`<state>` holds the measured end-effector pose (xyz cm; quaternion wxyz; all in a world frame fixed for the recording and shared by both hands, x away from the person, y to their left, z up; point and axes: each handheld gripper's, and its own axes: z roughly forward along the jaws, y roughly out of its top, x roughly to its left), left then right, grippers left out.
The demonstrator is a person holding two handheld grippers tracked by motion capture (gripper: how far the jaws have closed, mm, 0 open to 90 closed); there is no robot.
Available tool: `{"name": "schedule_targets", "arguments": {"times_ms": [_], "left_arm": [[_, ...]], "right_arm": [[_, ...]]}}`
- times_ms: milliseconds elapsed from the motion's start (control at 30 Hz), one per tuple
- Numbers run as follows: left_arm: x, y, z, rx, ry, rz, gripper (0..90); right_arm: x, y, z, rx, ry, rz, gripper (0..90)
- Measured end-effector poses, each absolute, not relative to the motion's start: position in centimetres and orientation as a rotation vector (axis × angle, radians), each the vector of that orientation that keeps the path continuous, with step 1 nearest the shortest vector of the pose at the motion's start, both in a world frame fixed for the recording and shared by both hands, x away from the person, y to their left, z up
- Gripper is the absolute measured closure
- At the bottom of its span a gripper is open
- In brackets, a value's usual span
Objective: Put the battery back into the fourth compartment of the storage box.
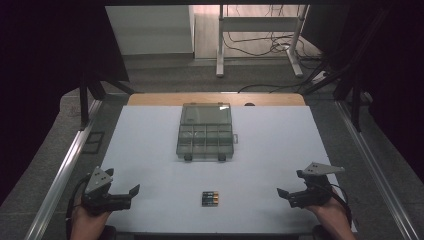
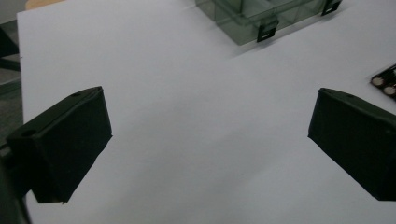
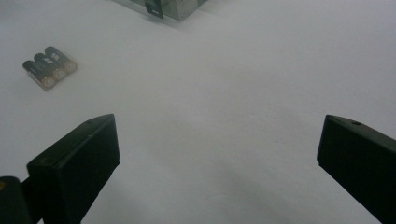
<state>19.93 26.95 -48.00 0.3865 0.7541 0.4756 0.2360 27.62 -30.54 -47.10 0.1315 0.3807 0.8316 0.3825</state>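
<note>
While batteries [image 1: 210,198] lie between, both tongs gape (holding nothing).

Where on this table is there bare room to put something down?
Wide bare patches lie left and right of the organizer box, out to the white table edges. The strip between box and batteries is free too. It is tighter along the near edge, where the left gripper, batteries and right gripper sit.

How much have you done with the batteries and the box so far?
Done: the clear box sits open on the table. In hand: nothing; the left gripper and right gripper rest with jaws open. Left: the three batteries lie untouched in front of the box.
</note>
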Motion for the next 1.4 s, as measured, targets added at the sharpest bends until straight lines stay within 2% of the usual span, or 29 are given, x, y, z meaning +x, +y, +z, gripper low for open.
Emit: {"name": "schedule_targets", "arguments": {"times_ms": [267, 833, 1400], "left_arm": [[20.1, 27.3, -48.0, 1.891, 1.189, 0.547, 0.5], [20.2, 27.2, -48.0, 1.900, 1.182, 0.547, 0.5], [20.1, 27.4, -48.0, 1.875, 1.180, 0.539, 0.0]], "right_arm": [[27.5, -30.4, -47.2, 1.091, 2.423, 1.074, 0.0], [27.5, -30.1, -46.9, 1.082, 2.417, 1.081, 0.0], [28.9, -26.9, -46.0, 1.013, 2.502, 1.041, 0.0]]}}
